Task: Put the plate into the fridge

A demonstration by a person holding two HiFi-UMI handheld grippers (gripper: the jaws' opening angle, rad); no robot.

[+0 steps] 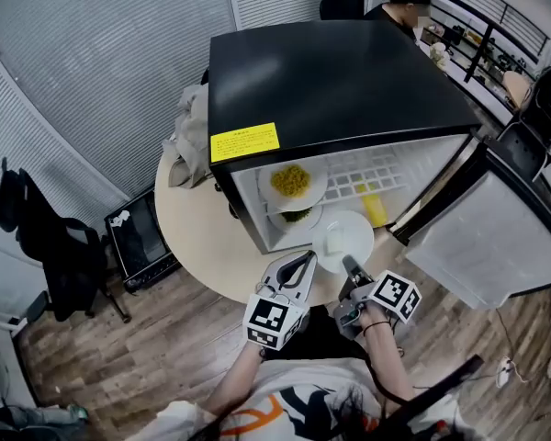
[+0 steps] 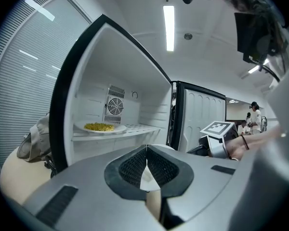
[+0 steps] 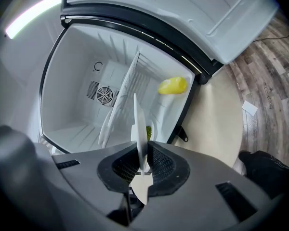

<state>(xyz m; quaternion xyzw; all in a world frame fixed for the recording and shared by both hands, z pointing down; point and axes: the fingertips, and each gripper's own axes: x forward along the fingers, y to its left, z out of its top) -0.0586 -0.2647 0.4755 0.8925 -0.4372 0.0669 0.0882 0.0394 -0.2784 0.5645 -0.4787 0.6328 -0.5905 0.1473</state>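
A black mini fridge [image 1: 331,81] stands on a round table [image 1: 202,246] with its door [image 1: 487,237] swung open to the right. My right gripper [image 1: 349,266] is shut on the near rim of an empty white plate [image 1: 342,240], held just in front of the fridge opening. In the right gripper view the plate [image 3: 136,119] stands edge-on between the jaws [image 3: 140,165]. My left gripper [image 1: 303,263] hovers beside it at the left, its jaws [image 2: 147,153] shut with nothing in them. Inside, a plate of yellow food [image 1: 292,182] sits on the wire shelf [image 1: 367,177], with a plate of green food [image 1: 296,215] below it.
A yellow item [image 1: 374,209] lies on the shelf at the right. A crumpled beige cloth [image 1: 191,136] rests on the table left of the fridge. On the floor stand a black chair [image 1: 37,237] and a dark box [image 1: 142,237]. A person [image 1: 399,3] sits behind the fridge.
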